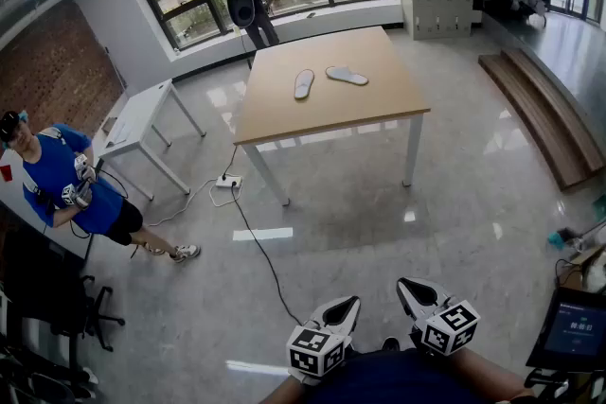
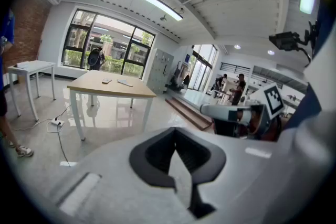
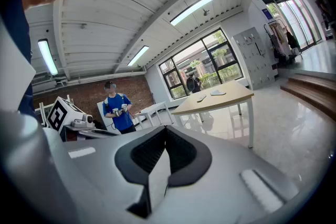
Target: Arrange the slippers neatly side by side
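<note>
Two pale grey slippers lie apart on a wooden table (image 1: 284, 114) far across the room: one slipper (image 1: 303, 83) points away from me, the other slipper (image 1: 347, 75) lies crosswise to its right. Both show small in the left gripper view (image 2: 106, 81) (image 2: 125, 82) and the right gripper view (image 3: 201, 98) (image 3: 217, 93). My left gripper (image 1: 348, 302) (image 2: 176, 157) and right gripper (image 1: 404, 285) (image 3: 160, 157) are held close to my body, side by side, well short of the table. Each is shut with nothing between its jaws.
A power strip (image 1: 227, 181) with a black cable (image 1: 260, 251) lies on the glossy floor before the table. A small white table (image 1: 142, 123) stands left, and a person in a blue shirt (image 1: 66, 184) beside it. A low wooden step (image 1: 544, 123) runs along the right.
</note>
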A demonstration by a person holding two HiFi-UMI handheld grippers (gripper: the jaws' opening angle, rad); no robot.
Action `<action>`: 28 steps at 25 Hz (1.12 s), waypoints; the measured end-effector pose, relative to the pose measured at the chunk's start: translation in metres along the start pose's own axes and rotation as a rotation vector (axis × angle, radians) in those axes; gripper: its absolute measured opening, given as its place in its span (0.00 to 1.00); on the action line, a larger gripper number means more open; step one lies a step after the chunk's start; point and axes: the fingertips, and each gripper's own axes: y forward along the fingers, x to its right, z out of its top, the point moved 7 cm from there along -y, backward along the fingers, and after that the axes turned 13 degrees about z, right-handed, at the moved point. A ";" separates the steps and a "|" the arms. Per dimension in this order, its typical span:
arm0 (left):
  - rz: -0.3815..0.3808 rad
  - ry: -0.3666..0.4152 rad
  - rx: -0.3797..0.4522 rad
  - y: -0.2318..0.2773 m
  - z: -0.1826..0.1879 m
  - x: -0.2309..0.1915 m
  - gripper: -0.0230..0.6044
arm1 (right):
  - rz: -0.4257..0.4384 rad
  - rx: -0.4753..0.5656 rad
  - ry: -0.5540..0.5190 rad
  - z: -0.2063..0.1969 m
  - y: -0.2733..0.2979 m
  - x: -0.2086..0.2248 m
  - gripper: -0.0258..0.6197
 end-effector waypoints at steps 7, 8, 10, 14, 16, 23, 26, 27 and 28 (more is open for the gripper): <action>0.014 -0.010 -0.011 0.009 -0.007 0.016 0.04 | 0.000 -0.006 0.025 -0.003 -0.013 0.018 0.06; 0.019 -0.009 -0.014 0.012 -0.004 0.017 0.04 | 0.003 -0.006 0.030 -0.001 -0.012 0.021 0.06; 0.028 -0.007 -0.018 0.020 0.003 0.018 0.04 | 0.014 -0.009 0.041 0.005 -0.009 0.030 0.06; 0.036 -0.017 -0.032 0.040 0.011 0.006 0.04 | 0.017 -0.022 0.053 0.009 0.008 0.050 0.06; 0.026 -0.013 -0.037 0.053 0.016 -0.003 0.04 | 0.005 -0.022 0.055 0.012 0.018 0.061 0.06; -0.047 -0.002 -0.047 0.112 0.056 -0.053 0.04 | -0.074 -0.018 0.063 0.034 0.074 0.105 0.06; -0.063 0.002 -0.041 0.131 0.083 -0.082 0.04 | -0.098 -0.020 0.062 0.048 0.107 0.118 0.06; -0.070 0.000 -0.042 0.137 0.089 -0.093 0.04 | -0.105 -0.022 0.060 0.053 0.119 0.122 0.06; -0.074 -0.003 -0.041 0.143 0.096 -0.105 0.04 | -0.111 -0.026 0.058 0.057 0.132 0.126 0.06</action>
